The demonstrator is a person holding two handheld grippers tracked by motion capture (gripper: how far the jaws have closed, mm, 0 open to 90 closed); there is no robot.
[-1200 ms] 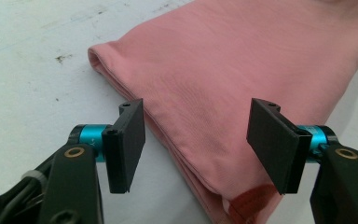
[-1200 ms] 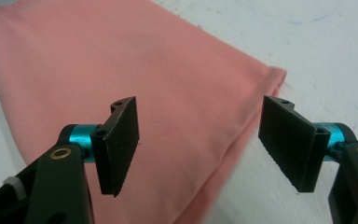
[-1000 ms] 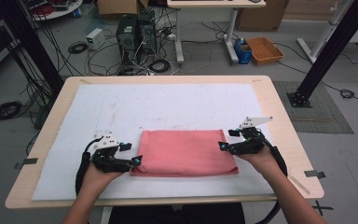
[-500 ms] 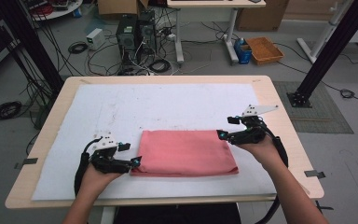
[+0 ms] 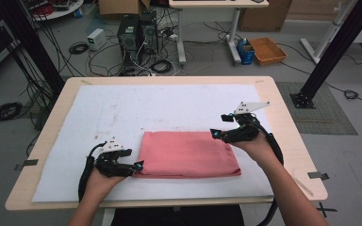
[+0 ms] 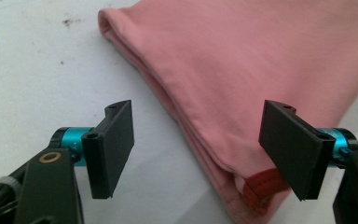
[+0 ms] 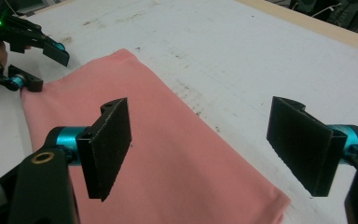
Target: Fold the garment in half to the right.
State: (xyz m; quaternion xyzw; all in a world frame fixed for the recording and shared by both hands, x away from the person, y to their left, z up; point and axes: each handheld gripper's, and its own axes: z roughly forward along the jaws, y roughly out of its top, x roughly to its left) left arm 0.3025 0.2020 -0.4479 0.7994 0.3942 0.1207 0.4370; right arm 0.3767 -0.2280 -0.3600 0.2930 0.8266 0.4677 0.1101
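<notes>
A folded pink cloth [image 5: 188, 154] lies flat on the white sheet [image 5: 169, 108] near the table's front. My left gripper [image 5: 139, 165] rests low at the cloth's near left corner. In the left gripper view this gripper [image 6: 200, 135] is open, its jaws apart on either side of the folded edge [image 6: 242, 60] without pressing it. My right gripper [image 5: 215, 134] hovers above the cloth's far right corner. Its jaws have just been opening and nothing is between them; the right gripper view shows it [image 7: 205, 149] open over the cloth [image 7: 168, 154], with the left gripper [image 7: 42, 60] farther off.
The wooden table [image 5: 283, 141] carries the white sheet, which has faint dark smudges. On the floor behind are computer towers [image 5: 132, 33], loose cables, an orange bin [image 5: 267, 49] and black frame posts [image 5: 330, 52].
My right gripper has lifted off the cloth's far right corner and drifted up and slightly back, its jaws a little wider. The left gripper and the cloth stay put.
</notes>
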